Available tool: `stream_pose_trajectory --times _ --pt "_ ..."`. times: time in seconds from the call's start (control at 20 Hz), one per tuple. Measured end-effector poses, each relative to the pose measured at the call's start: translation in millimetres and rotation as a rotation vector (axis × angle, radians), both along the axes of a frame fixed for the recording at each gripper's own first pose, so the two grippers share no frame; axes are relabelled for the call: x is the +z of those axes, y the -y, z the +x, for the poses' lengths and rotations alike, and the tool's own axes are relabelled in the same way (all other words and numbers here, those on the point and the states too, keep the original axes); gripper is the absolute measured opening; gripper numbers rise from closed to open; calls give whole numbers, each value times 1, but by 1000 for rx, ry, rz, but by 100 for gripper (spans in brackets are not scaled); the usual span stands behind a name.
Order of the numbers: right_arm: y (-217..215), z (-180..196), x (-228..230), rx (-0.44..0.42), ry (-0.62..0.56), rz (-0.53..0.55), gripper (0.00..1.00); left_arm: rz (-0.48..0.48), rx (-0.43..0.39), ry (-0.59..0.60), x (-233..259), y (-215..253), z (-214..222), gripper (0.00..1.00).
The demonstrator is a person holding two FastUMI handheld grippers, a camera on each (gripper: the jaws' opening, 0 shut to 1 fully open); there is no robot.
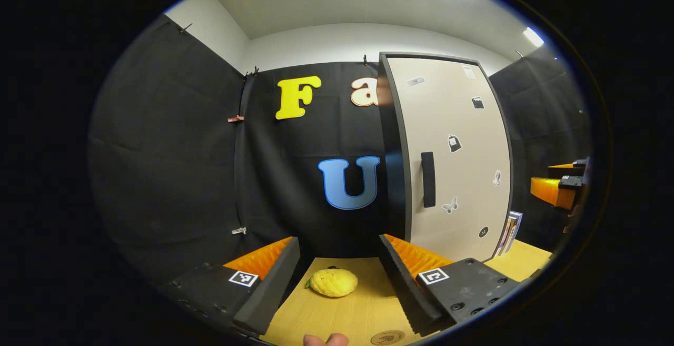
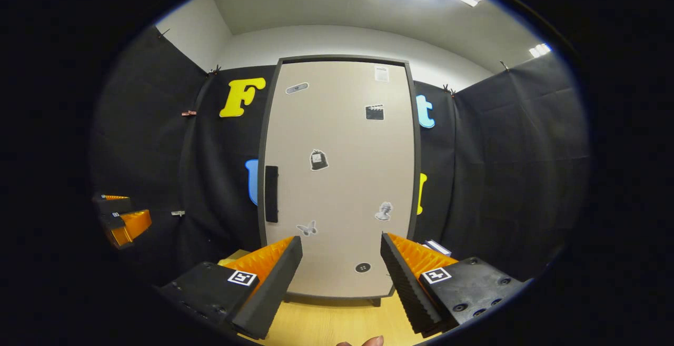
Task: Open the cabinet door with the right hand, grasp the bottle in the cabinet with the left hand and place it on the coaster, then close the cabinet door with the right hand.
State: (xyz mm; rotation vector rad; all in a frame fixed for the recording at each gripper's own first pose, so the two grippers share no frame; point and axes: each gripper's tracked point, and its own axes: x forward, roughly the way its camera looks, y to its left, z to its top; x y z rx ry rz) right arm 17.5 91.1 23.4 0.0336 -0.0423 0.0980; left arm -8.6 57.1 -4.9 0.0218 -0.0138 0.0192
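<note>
1. One cabinet door (image 2: 339,177) stands closed on the counter (image 2: 326,325); its upright handle (image 2: 271,194) runs along the left edge.
2. The right claw (image 2: 341,275) faces it, fingers apart, holding nothing; the handle lies ahead and slightly left.
3. The left claw (image 1: 339,277) gapes empty beyond, near a coaster (image 1: 387,337).

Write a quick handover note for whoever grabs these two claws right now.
Left claw: open, empty, over the table above a yellow fruit.
Right claw: open, empty, facing the cabinet door, not touching it.
Door shut; its handle sits on the left edge. The bottle is out of sight behind the door. Coaster lies at the near table edge.
Done: nothing yet.
Left: open the door, move the bottle to the coaster, close the door.
</note>
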Motion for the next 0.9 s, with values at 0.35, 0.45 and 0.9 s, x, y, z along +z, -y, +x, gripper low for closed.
stream_pose_trajectory --times 0.35,0.45,0.9 --pt "-59 39 8 57 7 32 97 -11 24 -12 -8 -19 5 95" --pt "-73 52 8 62 3 45 97 -8 31 -15 -10 -30 6 95" --pt "-130 124 -5 75 -21 39 98 -19 30 -29 -23 -48 27 95"
